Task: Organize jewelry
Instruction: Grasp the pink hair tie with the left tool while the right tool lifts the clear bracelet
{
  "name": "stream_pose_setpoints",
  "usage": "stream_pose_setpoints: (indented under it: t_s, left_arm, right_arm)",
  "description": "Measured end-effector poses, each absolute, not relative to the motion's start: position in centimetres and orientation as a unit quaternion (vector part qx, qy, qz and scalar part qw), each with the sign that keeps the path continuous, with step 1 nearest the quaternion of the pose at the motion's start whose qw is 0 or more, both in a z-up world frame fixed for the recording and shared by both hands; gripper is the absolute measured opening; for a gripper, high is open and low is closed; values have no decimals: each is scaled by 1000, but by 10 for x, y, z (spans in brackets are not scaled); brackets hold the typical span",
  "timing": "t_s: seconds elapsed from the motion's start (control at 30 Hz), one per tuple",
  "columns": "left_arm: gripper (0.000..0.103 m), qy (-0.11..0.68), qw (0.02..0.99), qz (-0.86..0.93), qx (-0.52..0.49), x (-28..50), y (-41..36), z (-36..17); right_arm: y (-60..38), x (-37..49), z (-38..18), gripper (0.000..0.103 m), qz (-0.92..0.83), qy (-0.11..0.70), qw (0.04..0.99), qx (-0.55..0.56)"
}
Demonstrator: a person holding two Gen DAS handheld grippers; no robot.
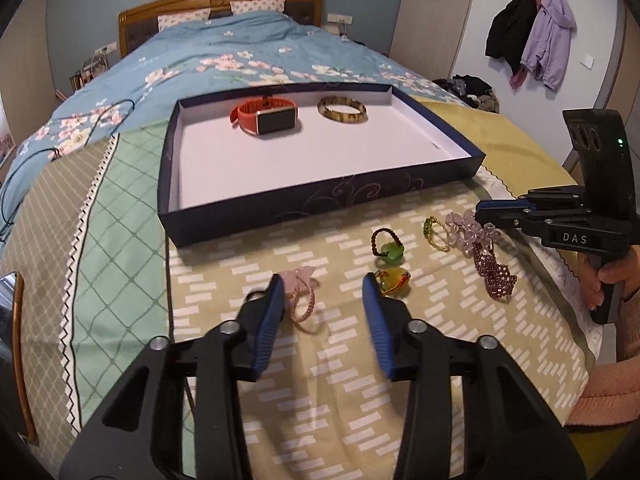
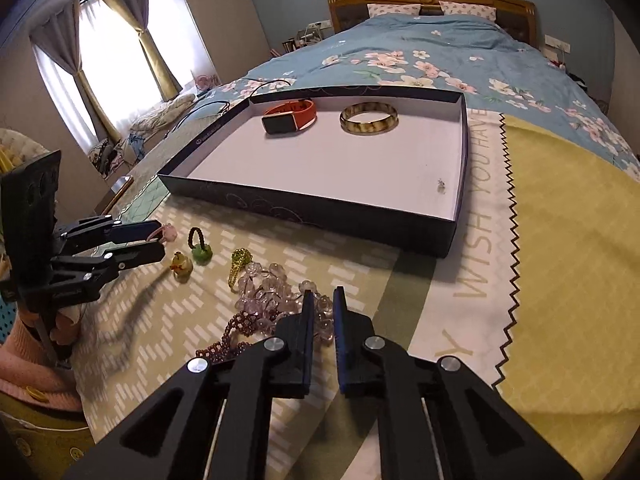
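Jewelry lies in two groups: an orange-strapped watch (image 1: 265, 117) and a mottled bangle (image 1: 342, 109) already rest inside the shallow dark box (image 1: 280, 210), toward its far wall, while the loose pieces sit on the patterned cloth (image 1: 320, 380) in front of it. In the left wrist view, the left gripper (image 1: 322, 290) is released, jaws spread wide, with a pink braided ring (image 1: 302, 304) just inside its left finger at 9 o'clock and an amber glass ring (image 1: 394, 280) touching or just beside its right finger at 3 o'clock. A green-stone ring (image 1: 386, 244) sits at 1 o'clock, a green beaded ring (image 1: 434, 232) beyond it. The step in hand appears to be a pick of the pink ring: shift the gripper toward 9 o'clock so the band is centred and the amber ring is outside the jaws, lower the pads to the cloth, then close gently, since the light braid may slide. The right gripper (image 2: 323, 300) hovers over the clear crystal bracelet (image 2: 268, 280) and dark purple beaded bracelet (image 2: 236, 332) with its jaws narrowed to a slim gap; whether a bead is pinched cannot be told, as the fingers cover the contact area. The pink ring's ornament is partly hidden behind the left finger. The right-hand strands overlap, so their ends are indistinct.
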State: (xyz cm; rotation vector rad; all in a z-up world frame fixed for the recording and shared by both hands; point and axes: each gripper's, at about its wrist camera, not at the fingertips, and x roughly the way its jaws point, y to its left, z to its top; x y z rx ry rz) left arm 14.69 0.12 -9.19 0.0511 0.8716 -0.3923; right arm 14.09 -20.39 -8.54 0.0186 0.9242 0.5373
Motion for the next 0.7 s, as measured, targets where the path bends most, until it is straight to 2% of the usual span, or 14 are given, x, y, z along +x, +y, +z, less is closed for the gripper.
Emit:
stream_pose_setpoints:
  t_s: [0.07, 0.17, 0.23, 0.27, 0.7]
  left_arm:
    - [27, 425, 886, -187, 21, 149, 2, -94]
    - [13, 427, 886, -180, 15, 151, 4, -95]
    - [10, 424, 888, -179, 16, 150, 5, -94]
    - [5, 421, 889, -179, 19, 149, 4, -93]
    - [4, 390, 902, -187, 7, 136, 11, -71]
  right_arm:
    - [-205, 140, -84, 7, 254, 436, 863, 10]
    - [-208, 137, -76, 7, 256, 421, 870, 21]
    - [-207, 134, -67, 7, 262, 407, 875, 27]
    - [-206, 133, -62, 7, 264, 400, 877, 28]
    - [-198, 131, -20, 7, 278, 345, 896, 32]
